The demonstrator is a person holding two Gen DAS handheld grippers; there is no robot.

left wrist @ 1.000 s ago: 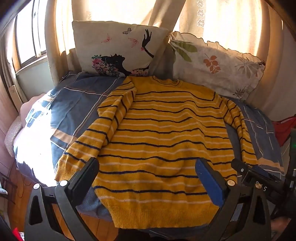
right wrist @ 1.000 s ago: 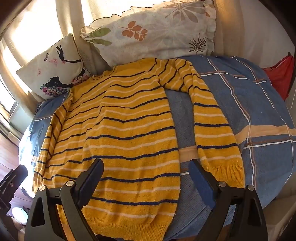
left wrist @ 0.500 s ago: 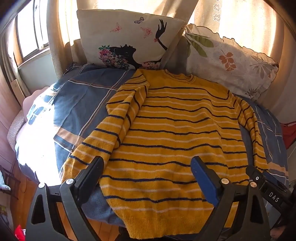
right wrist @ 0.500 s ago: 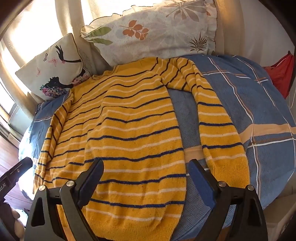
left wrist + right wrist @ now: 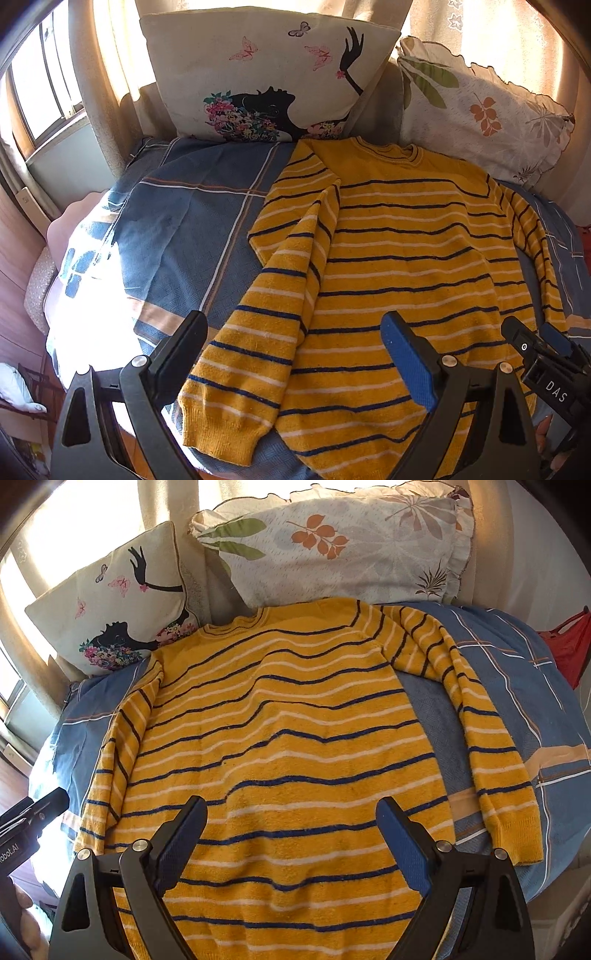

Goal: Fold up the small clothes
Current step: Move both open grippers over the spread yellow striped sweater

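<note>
A yellow sweater with navy and white stripes lies flat on a blue plaid bedspread, collar toward the pillows. It also shows in the right wrist view. Its left sleeve lies beside the body, cuff near the bed's front edge. Its right sleeve lies apart from the body on the bedspread. My left gripper is open and empty above the left sleeve. My right gripper is open and empty above the lower body of the sweater.
Two pillows lean at the head of the bed: a silhouette-print one and a leaf-print one. A window is at the left. A red cloth lies at the bed's right edge. Wooden floor shows at lower left.
Both grippers have moved forward over the bed, closer to the sweater. The left one has shifted left toward the left sleeve. Both stay open and the sweater has not moved.
</note>
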